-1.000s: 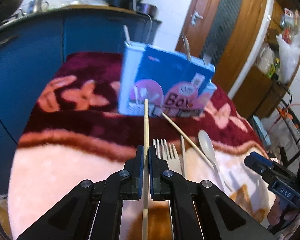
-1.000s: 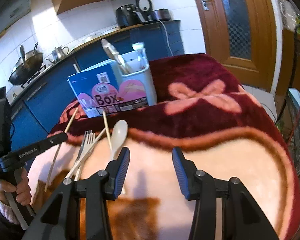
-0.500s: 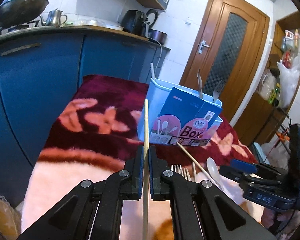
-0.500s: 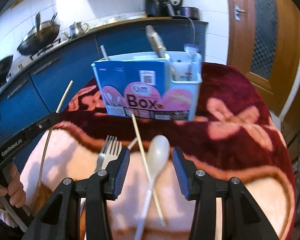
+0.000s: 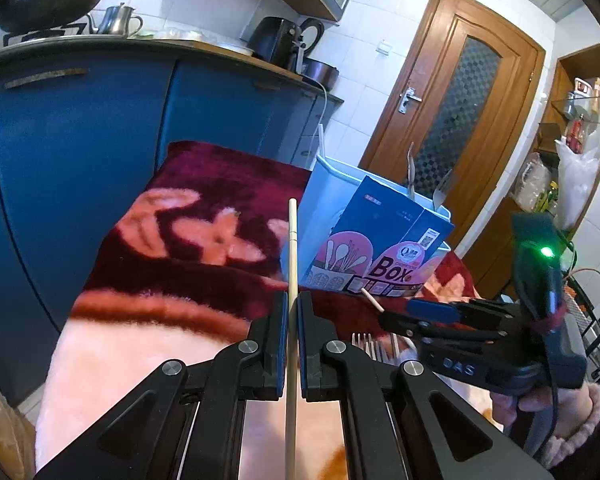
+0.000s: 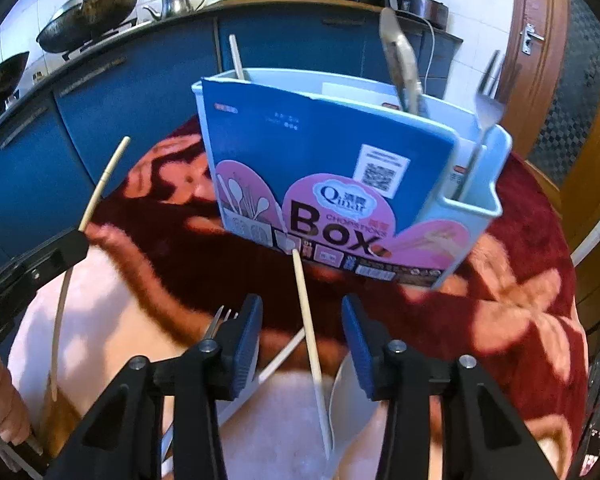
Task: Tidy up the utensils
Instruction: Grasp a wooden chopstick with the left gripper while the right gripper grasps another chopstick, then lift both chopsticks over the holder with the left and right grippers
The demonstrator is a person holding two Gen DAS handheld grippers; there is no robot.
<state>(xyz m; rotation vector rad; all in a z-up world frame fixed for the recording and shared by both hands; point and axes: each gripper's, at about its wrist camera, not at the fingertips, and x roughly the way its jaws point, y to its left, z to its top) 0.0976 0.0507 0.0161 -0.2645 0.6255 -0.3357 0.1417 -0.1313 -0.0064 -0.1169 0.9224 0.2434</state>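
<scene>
At far left, the left gripper (image 5: 293,312) has its jaws pinching a chopstick (image 5: 292,248) lifted clear of the fleece-covered counter (image 6: 540,280). In the middle, a second chopstick (image 6: 308,320) lies on the fleece between the closing jaws of the right gripper (image 6: 302,328), untouched. Beyond stands the utensil box (image 6: 328,168), a fork (image 6: 486,116) upright in its right compartment.
</scene>
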